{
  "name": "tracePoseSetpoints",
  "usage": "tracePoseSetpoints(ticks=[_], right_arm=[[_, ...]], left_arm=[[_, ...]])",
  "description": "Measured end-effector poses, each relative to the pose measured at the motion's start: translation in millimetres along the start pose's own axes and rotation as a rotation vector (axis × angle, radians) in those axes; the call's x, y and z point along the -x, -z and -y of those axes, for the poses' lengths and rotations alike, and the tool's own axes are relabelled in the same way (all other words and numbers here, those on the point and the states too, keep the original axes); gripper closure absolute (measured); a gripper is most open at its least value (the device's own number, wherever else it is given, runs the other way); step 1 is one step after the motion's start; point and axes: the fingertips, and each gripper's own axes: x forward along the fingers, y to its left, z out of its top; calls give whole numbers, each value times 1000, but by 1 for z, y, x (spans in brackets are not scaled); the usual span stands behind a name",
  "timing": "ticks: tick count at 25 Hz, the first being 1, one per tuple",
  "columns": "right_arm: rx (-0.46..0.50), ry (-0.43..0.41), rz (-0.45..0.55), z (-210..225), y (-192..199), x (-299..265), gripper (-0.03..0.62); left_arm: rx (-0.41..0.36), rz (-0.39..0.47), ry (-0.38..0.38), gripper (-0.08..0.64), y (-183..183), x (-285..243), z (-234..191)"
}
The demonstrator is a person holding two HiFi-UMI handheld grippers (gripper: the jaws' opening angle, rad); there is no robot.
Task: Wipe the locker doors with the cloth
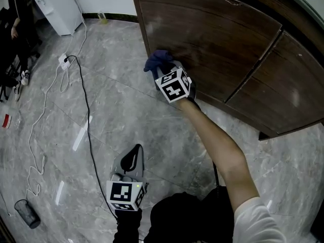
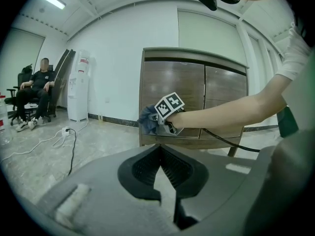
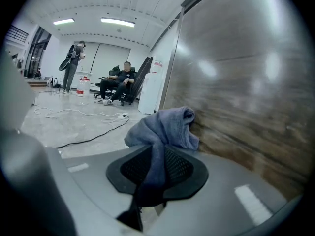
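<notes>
The cloth [image 3: 162,127] is a soft, blue-grey towelling piece, bunched into a loose wad with rounded folds. In the head view it reads as a darker blue lump [image 1: 158,59]. One narrow tail of it runs down from the wad and disappears between the black ribbed pads [image 3: 133,168] of the right tool [image 3: 157,167].

The right tool's jaws are closed onto that tail, so the wad stands up just past the jaw tips, at 12 o'clock from them in the right gripper view. The 3 o'clock side of the wad touches the dark wood-grain face of the left locker door [image 3: 246,92].

In the head view the cloth lies at 11 o'clock from the right tool [image 1: 163,71]. It sits against the left locker door [image 1: 212,39], close to that door's outer edge. The right locker door [image 1: 283,90] lies at 3 o'clock from there, apart from the cloth.

The left tool [image 2: 160,168] has its jaws drawn together at the tips, with nothing between them. It hangs over the grey marbled floor [image 1: 116,110], at 6 o'clock from the right tool and well apart from the lockers. Its view shows the cloth [image 2: 147,119] at 12 o'clock, against the lower part of the door. A black cable [image 1: 88,120] trails across the floor at 9 o'clock of the cloth.
</notes>
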Motion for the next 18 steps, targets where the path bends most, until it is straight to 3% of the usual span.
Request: tracePoseSetpoints(ticks=[18], right_arm=[[10,26,201,27,-137,48,509]], left_arm=[[-5,31,15,560,-19,7,10]])
